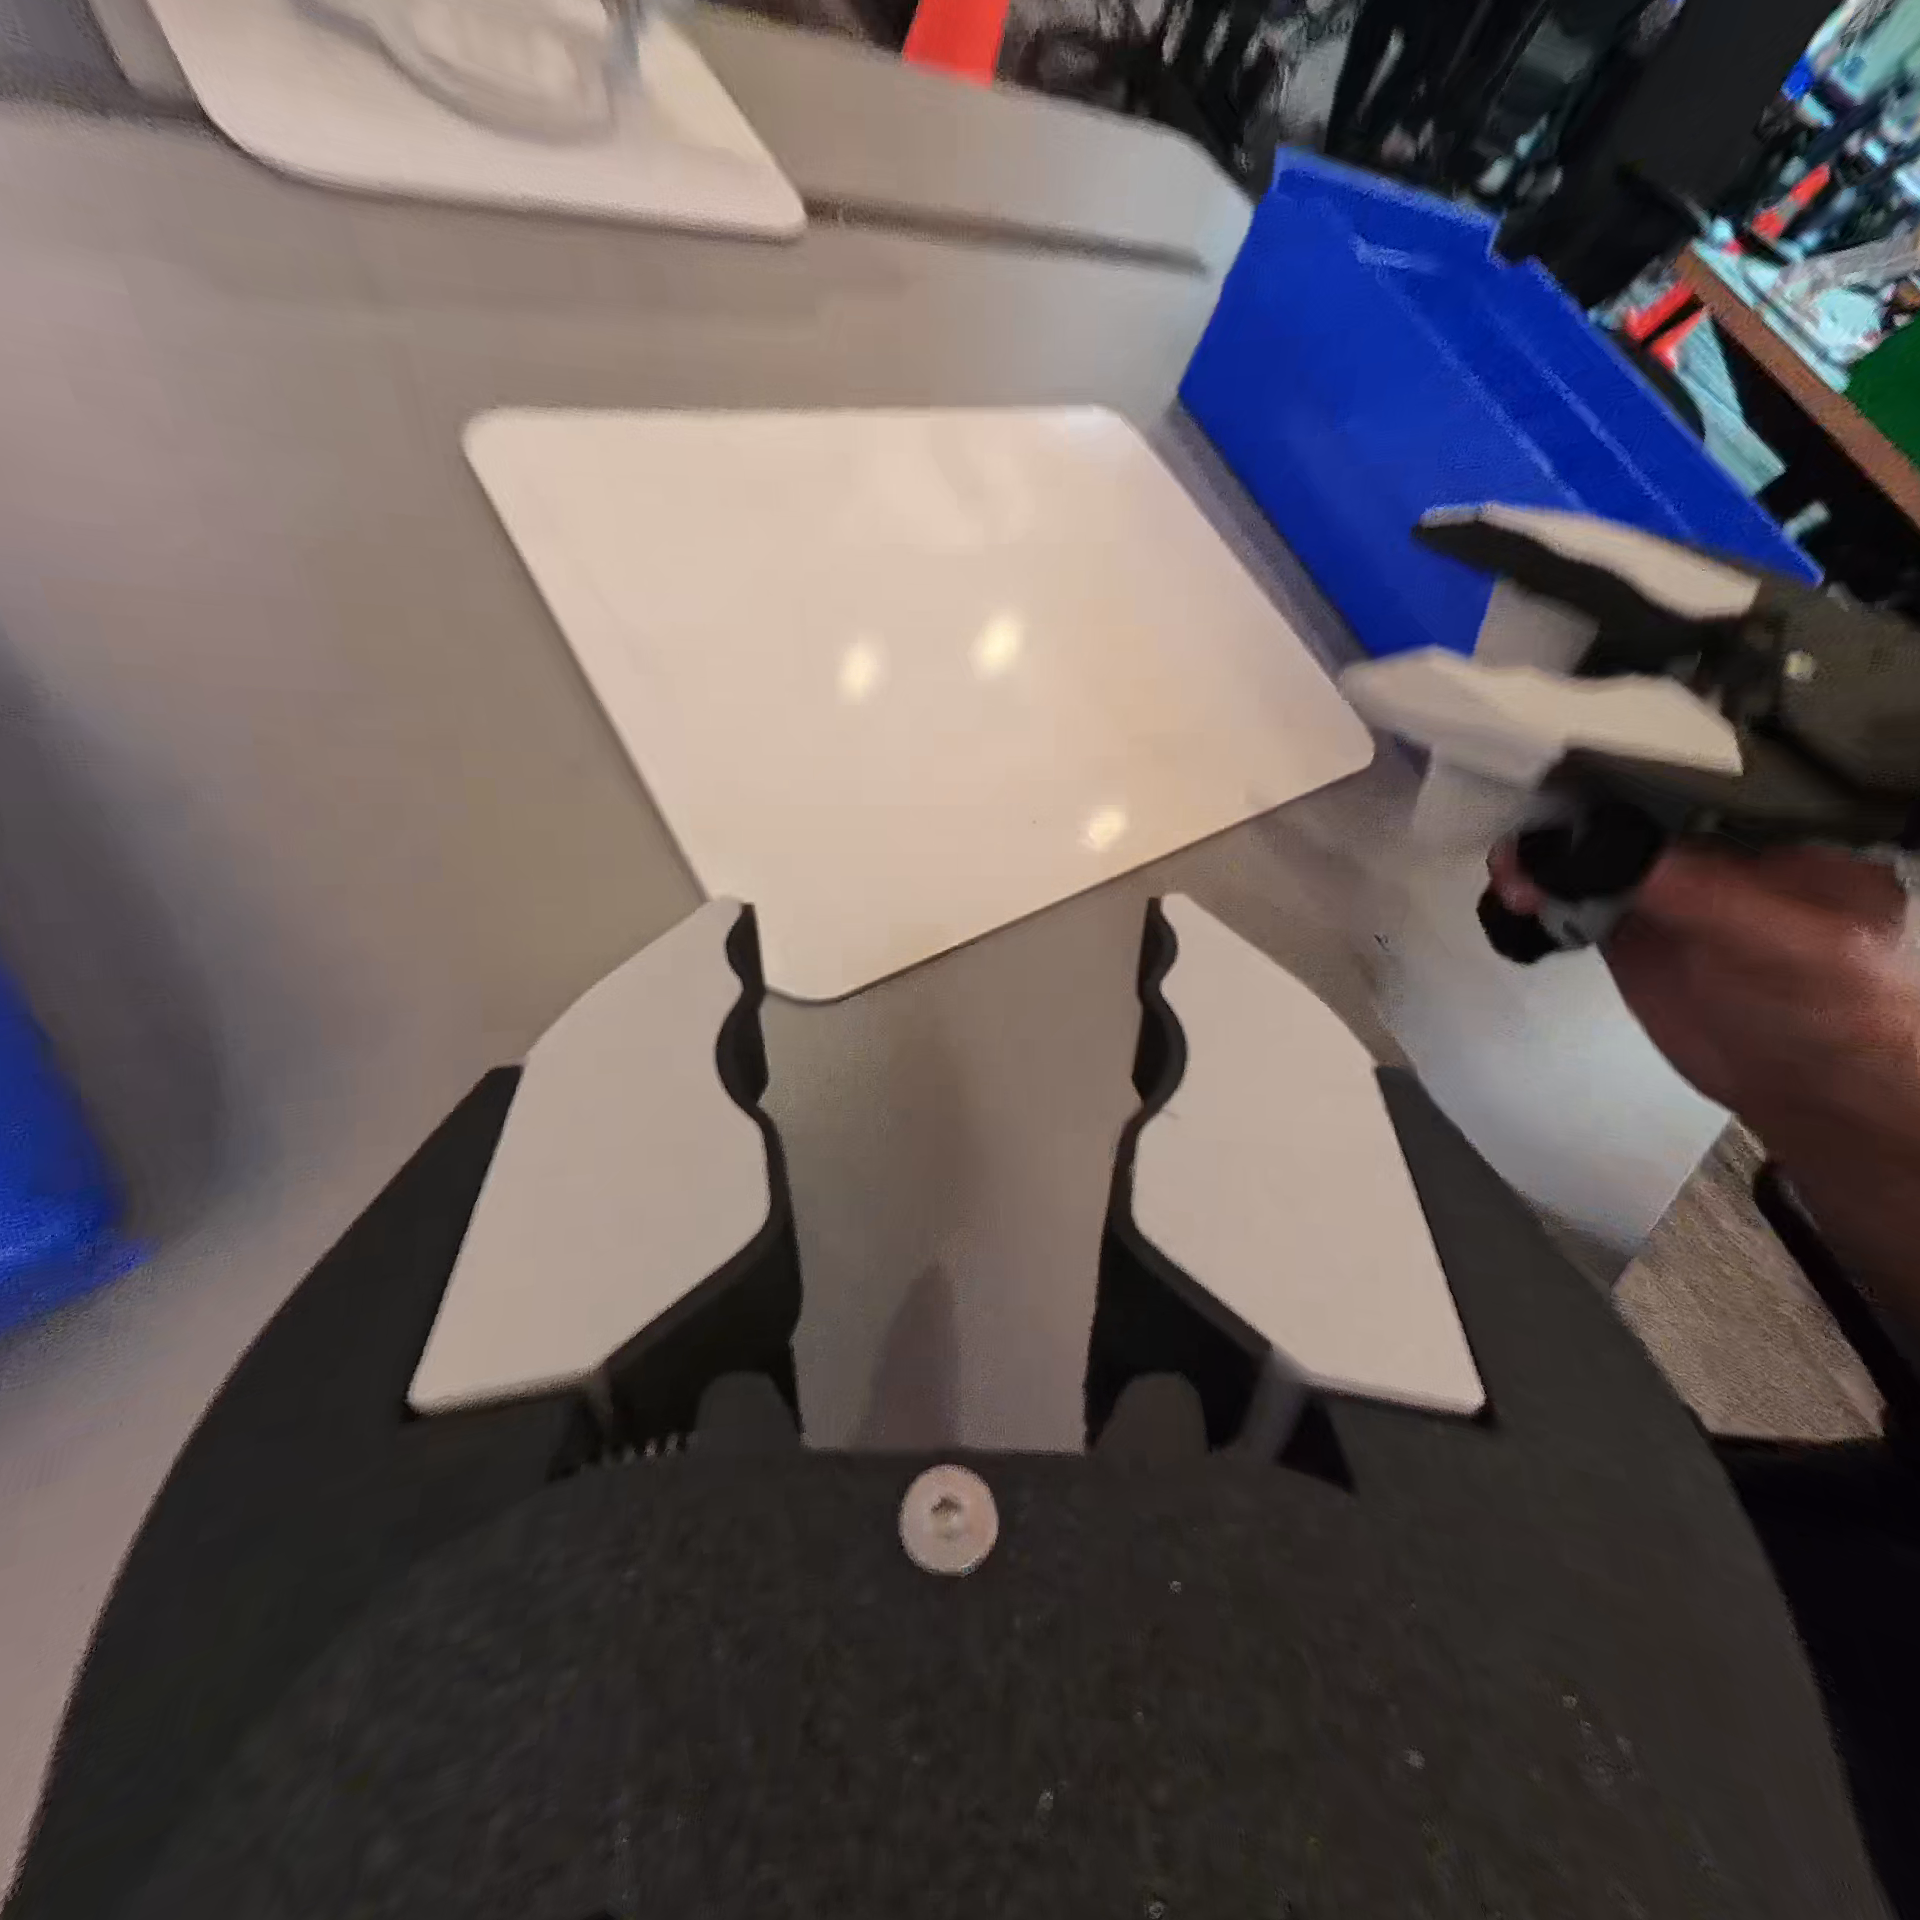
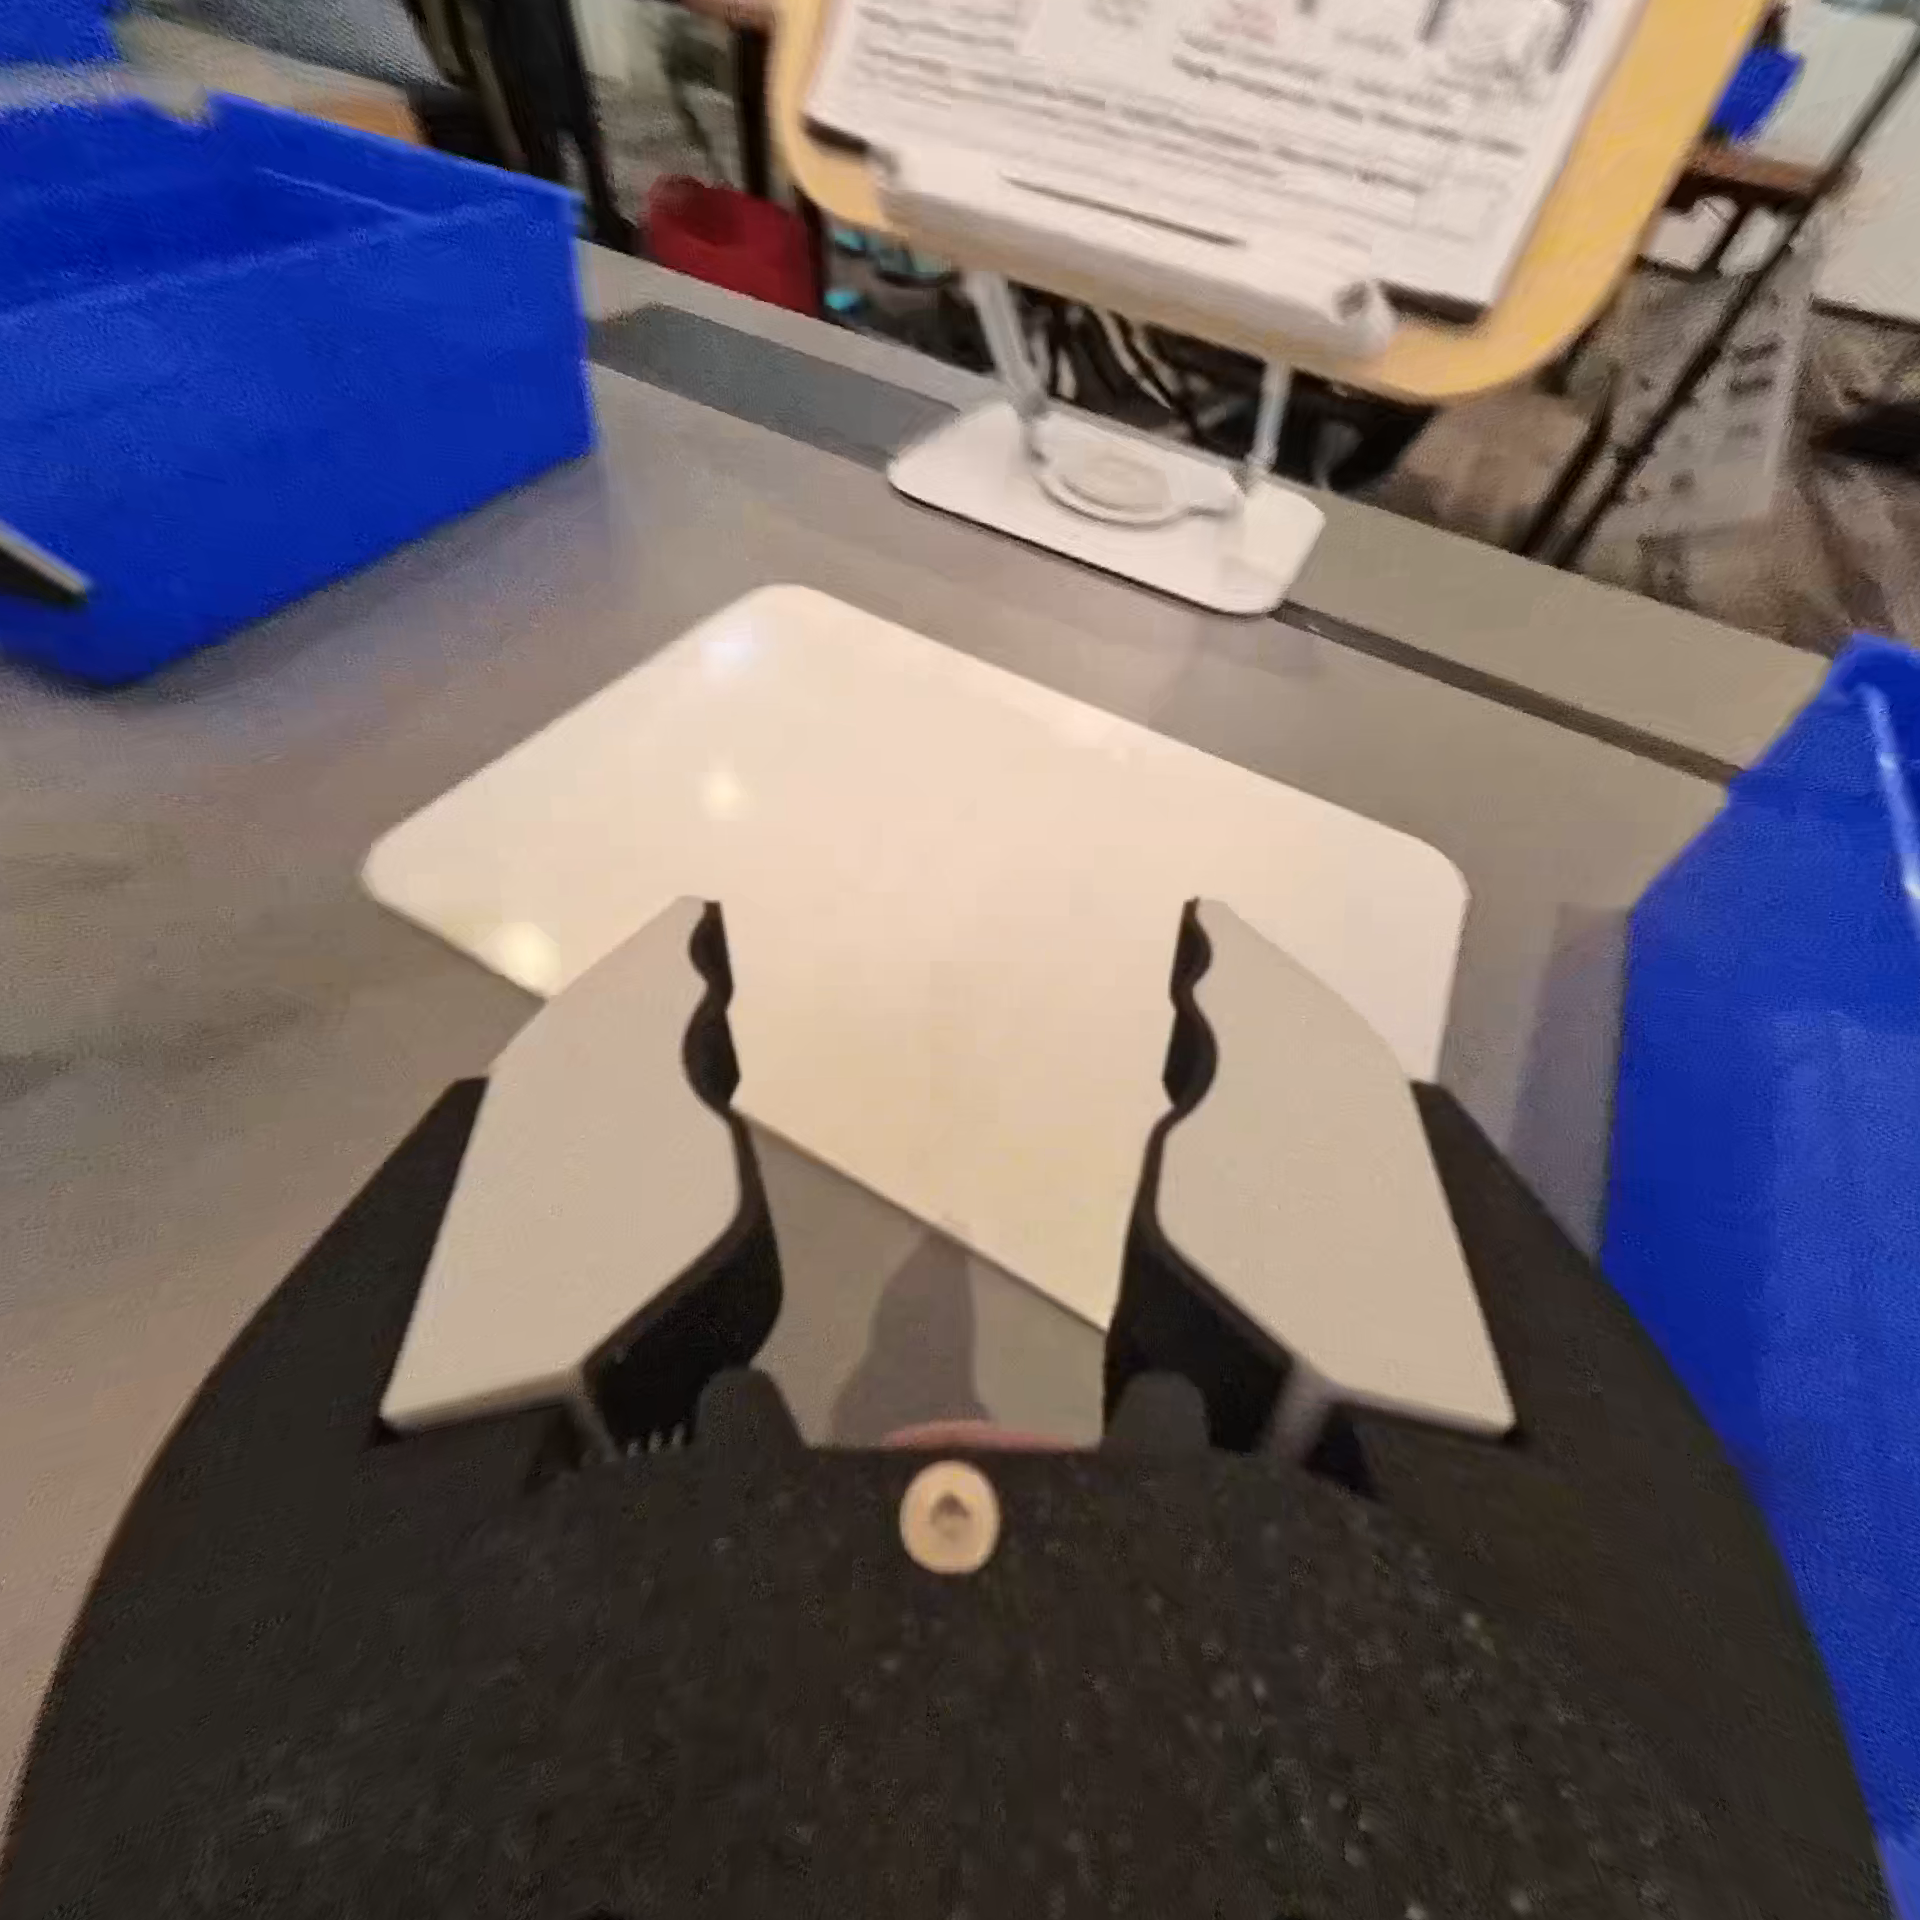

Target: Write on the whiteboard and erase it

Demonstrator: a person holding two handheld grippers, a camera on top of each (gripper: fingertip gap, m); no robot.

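Note:
A blank white whiteboard [image 1: 894,665] with rounded corners lies flat on the grey table; it also shows in the right wrist view [image 2: 935,883]. No writing shows on it. My left gripper [image 1: 948,914] is open and empty, hovering just short of the board's near corner. My right gripper [image 2: 951,914] is open and empty above the board's near part. The right gripper also shows in the left wrist view [image 1: 1392,613], at the board's right edge, held by a hand [image 1: 1766,997]. No marker or eraser is in view.
A blue bin [image 1: 1455,416] stands right of the board in the left wrist view; blue bins show at the left [image 2: 270,384] and right [image 2: 1777,1091] of the right wrist view. A white-based stand [image 2: 1112,509] holding a printed sheet on a yellow board [image 2: 1195,135] stands behind the whiteboard.

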